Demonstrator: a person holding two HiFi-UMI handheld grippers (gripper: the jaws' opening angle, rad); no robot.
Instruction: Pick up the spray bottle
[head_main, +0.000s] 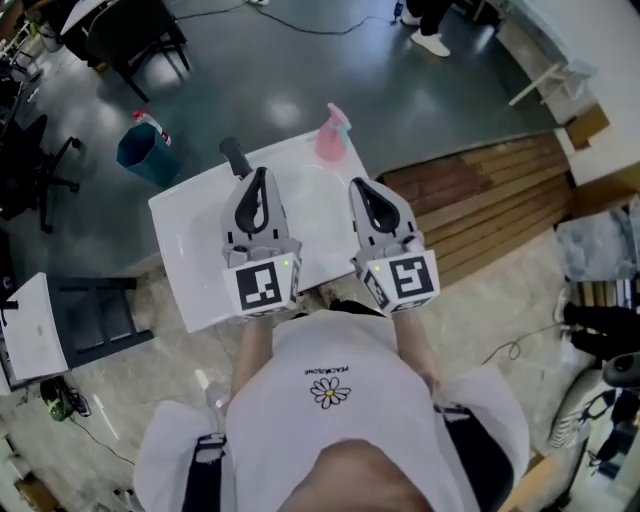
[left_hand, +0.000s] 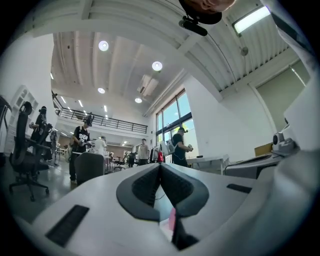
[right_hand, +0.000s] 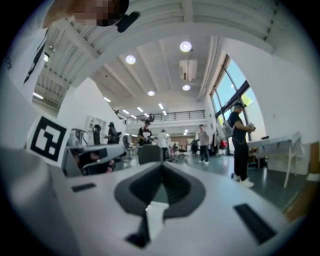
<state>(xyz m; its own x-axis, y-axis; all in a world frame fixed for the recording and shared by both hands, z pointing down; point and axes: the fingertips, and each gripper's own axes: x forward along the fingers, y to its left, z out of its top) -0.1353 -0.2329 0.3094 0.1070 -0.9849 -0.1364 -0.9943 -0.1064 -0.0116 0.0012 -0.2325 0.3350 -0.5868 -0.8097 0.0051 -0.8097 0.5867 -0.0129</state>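
On the left gripper (left_hand: 160, 165) the fingers (left_hand: 145, 187) are pressed together along their whole length, dark pad against dark pad, with nothing between them. The right gripper (right_hand: 162, 164) reads the same in its own view: its fingers (right_hand: 177, 187) meet at the tips and pinch nothing. From the head view I have both grippers side by side over the white desk (head_main: 190, 250), the left gripper (head_main: 259, 172) and the right gripper (head_main: 360, 183) pointing away from me, each with its marker cube toward my chest. The spray bottle (head_main: 333, 135), pink, stands upright ahead of both sets of fingers. It sits beyond the gap between them and nearer the right tips, at the desk's far edge, touching neither gripper. Just ahead of the left fingers and a little to their left, a black handle-shaped thing (head_main: 235, 155) lies on the desk; I cannot tell what it is. Further out on that side, off the desk, a blue bin (head_main: 148, 152) sits on the grey floor. Out past the right fingers, wooden slats (head_main: 490, 195) run beside the desk. Both gripper views look level across a bright hall where people (left_hand: 80, 145) stand in the distance.
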